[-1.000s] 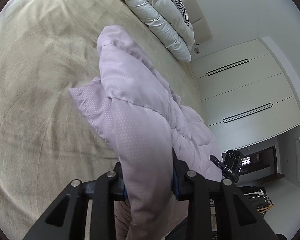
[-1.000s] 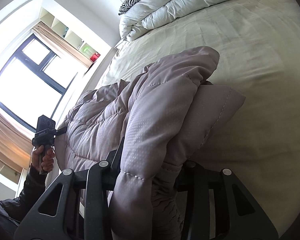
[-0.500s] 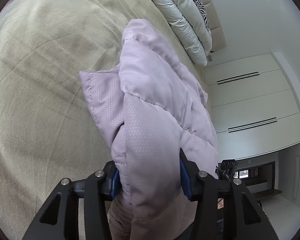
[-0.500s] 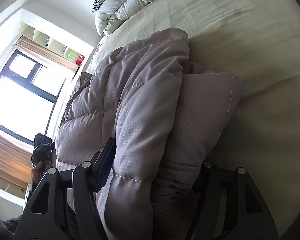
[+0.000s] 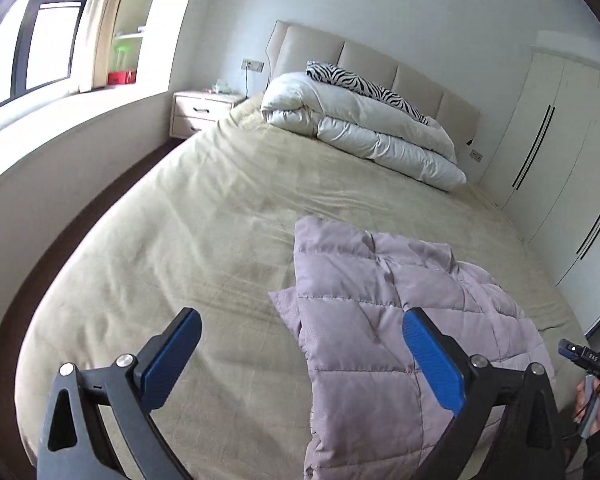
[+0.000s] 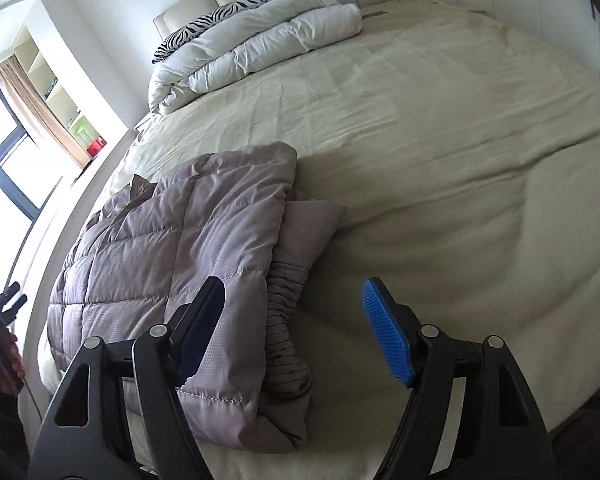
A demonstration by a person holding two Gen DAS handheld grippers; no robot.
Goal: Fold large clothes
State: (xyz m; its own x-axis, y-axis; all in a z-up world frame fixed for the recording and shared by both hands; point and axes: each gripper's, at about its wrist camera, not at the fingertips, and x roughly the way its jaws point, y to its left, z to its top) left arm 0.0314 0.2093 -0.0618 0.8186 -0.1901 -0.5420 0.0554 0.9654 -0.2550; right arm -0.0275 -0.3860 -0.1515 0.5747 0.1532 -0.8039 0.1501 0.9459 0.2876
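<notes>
Left wrist view: bed (image 5: 220,208) fills most of the frame, beige sheet (image 6: 440,128) lightly creased, white duvet (image 5: 364,128) rolled at the headboard end with a zebra-print pillow (image 5: 364,86) on top.

Lilac quilted jacket (image 5: 380,320) lies folded near the foot edge of the bed, padded layers stacked, one ribbed cuff (image 6: 286,312) sticking out at the side.

Left gripper (image 5: 300,356): fingers opening, spread wide, nothing clamped; the jacket's edge sits between them but the pads are clear of it.

Right gripper (image 6: 292,328): fingers opening, partly spread; the dark pad sits over the top layer, blue pad off over bare sheet. No hold on the fabric that I can see.

Risks, as judged:
- Puffy fill may spring the top layer back up and undo the fold.
- A finger may catch the layer beneath it on withdrawal and drag the stack askew.
- Bundle sits close to the mattress edge; a nudge could slide it off.
</notes>
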